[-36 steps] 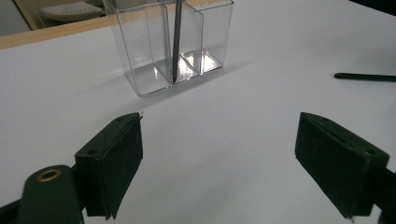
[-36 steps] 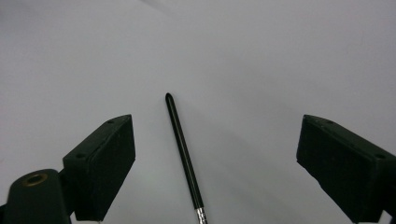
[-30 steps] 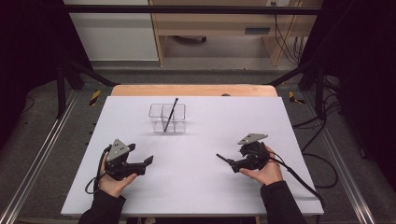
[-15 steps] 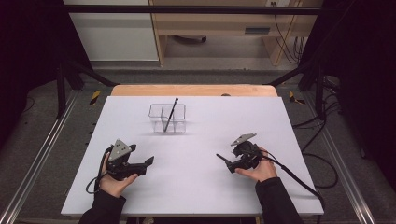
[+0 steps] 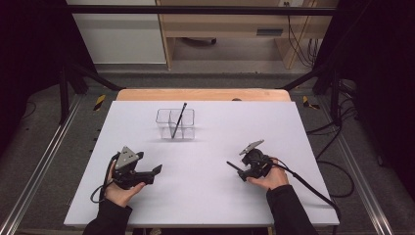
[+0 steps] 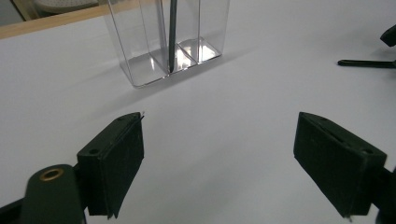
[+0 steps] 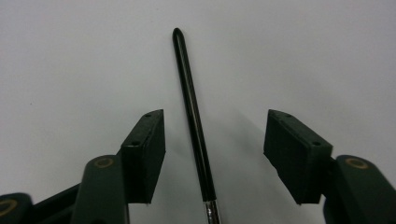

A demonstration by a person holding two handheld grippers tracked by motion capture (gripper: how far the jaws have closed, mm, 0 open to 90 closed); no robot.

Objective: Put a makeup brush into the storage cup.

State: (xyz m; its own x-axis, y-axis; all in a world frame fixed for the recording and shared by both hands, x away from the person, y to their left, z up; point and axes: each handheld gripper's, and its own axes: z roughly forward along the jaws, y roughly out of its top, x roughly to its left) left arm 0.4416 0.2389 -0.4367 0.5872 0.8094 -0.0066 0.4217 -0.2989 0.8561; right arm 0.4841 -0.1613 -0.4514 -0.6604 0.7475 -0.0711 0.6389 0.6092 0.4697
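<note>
Black pen [image 7: 192,112], unmarked, between open fingers [image 7: 144,154]

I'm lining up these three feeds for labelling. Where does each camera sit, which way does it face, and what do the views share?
High view: above the person's side, facing forward and down on the white table; forearms, left gripper, right gripper.
Left gripper view: rides the left gripper, facing the clear organizer; open jaws.
Right gripper view: rides the right gripper, facing down at the black pen; open jaws.
Shared: the organizer and pen appear in the high and left gripper views.

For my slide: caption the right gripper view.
Open right tongs straddle a black pen lying on the white table.
</note>
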